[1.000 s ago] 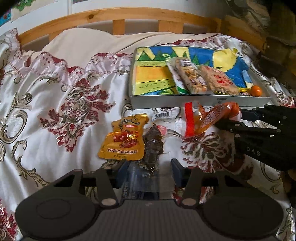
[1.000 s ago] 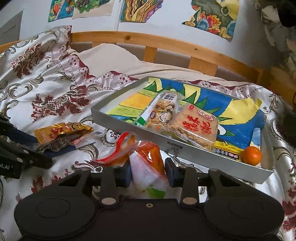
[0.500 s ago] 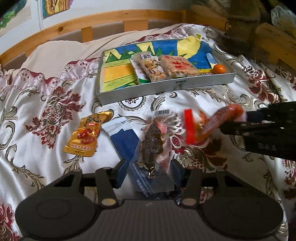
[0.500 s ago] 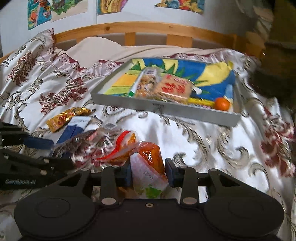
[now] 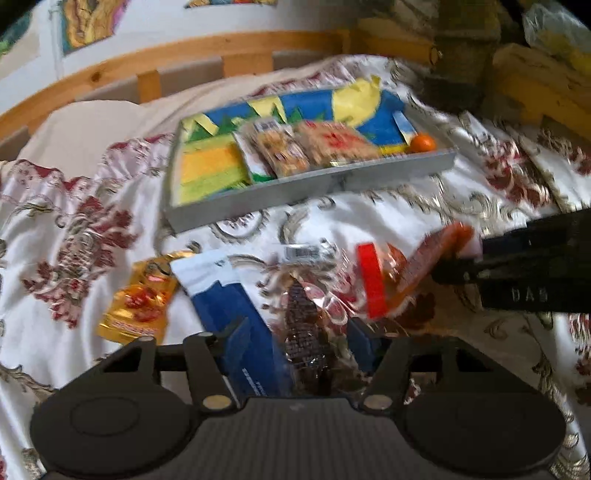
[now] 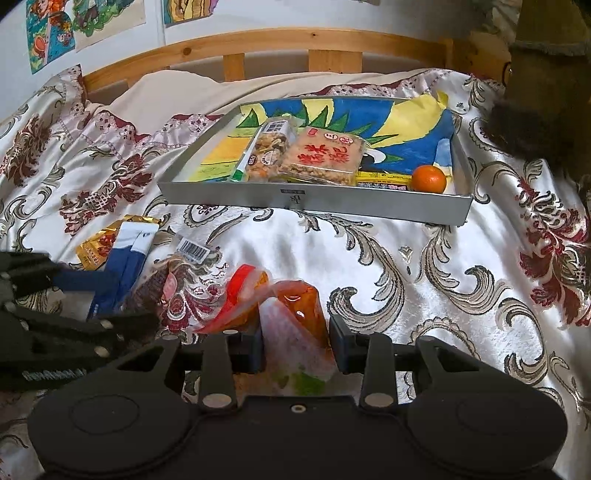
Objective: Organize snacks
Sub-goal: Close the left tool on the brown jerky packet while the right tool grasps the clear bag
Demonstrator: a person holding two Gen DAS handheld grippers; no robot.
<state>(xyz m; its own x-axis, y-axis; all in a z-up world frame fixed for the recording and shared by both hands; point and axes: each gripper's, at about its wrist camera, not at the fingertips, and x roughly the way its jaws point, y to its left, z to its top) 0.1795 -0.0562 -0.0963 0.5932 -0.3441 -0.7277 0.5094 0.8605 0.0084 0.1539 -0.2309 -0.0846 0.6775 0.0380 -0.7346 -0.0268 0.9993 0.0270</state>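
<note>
a flowered bedspread (image 6: pixel 369 258) carries a grey tray (image 6: pixel 332 201) lined with a painted sheet; inside lie a nut bar (image 6: pixel 267 153), a rice cake pack (image 6: pixel 325 158), a yellow packet (image 6: pixel 384 180) at the near wall and a tangerine (image 6: pixel 428 178) in the near right corner. in front of the tray, loose on the cloth, lie a gold packet (image 5: pixel 138 302), a blue-and-white pouch (image 5: pixel 229 295) partly over it, and a clear pack of dark jerky (image 5: pixel 306 321) with a barcode label at its far end. the left gripper (image 5: pixel 295 336) has the jerky pack and the pouch's near end between its fingers; its jaws are opening and the pads stand off from both, so nothing is grasped. the right gripper (image 6: pixel 297 343) is clenched on an orange sachet (image 6: pixel 299 310), whose red-edged end points toward the jerky. in the left wrist view, which is blurred, the right gripper (image 5: pixel 476 258) enters from the right with the sachet (image 5: pixel 424 266) held just beside the jerky. a wooden headboard (image 6: pixel 295 48) and drawings (image 6: pixel 48 29) on the wall stand behind.
</note>
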